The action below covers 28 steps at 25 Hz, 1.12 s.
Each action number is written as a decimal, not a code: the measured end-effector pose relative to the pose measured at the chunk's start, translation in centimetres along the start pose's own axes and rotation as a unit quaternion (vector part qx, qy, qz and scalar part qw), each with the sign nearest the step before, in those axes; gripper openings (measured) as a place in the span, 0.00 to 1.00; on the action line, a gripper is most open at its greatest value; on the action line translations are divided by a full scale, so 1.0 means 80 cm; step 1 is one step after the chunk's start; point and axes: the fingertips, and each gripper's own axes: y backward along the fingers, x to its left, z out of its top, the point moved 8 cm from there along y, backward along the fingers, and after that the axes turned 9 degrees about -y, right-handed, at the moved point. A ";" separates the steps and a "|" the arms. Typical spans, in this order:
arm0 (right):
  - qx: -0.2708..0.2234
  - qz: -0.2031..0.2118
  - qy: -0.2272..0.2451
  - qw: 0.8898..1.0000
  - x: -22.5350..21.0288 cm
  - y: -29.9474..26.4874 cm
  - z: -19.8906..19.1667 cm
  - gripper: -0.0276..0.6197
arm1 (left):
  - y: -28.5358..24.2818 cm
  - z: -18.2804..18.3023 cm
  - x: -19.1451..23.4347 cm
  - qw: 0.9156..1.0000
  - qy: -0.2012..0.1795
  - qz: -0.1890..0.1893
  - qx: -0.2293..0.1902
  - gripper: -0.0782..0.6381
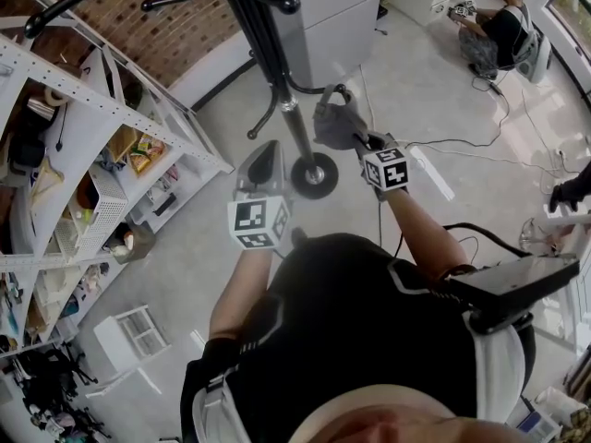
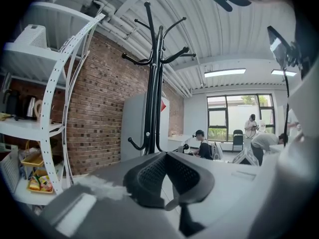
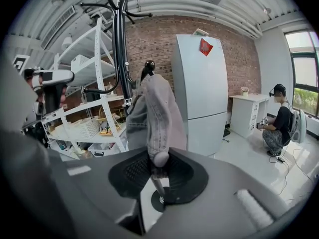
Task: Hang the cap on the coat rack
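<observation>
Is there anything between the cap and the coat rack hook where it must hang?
Nothing visible stands in the way. In the right gripper view, the right gripper holds the grey cap by its lower edge, close to a ball-tipped hook of the coat rack. No other thing shows between them.

Rear wall: exposed red brick [image 3: 159,39]. Floor: smooth, pale grey [image 1: 434,90]. A white shelving unit [image 1: 92,90] with perforated posts stands along the brick wall. A tall white cabinet [image 3: 202,83] stands against the same wall. A large dark-framed window [image 2: 224,116] admits daylight. Strip lights [image 2: 224,72] are lit on the white ribbed ceiling [image 2: 199,29].
</observation>
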 end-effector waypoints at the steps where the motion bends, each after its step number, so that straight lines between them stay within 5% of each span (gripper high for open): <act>1: 0.003 -0.001 -0.002 1.000 -0.001 -0.004 -0.002 0.14 | 0.002 0.000 0.002 1.000 0.000 0.003 0.000 0.15; 28: 0.043 -0.031 -0.014 0.999 -0.042 -0.086 -0.002 0.13 | 0.039 -0.016 0.027 0.998 0.009 0.063 0.014 0.15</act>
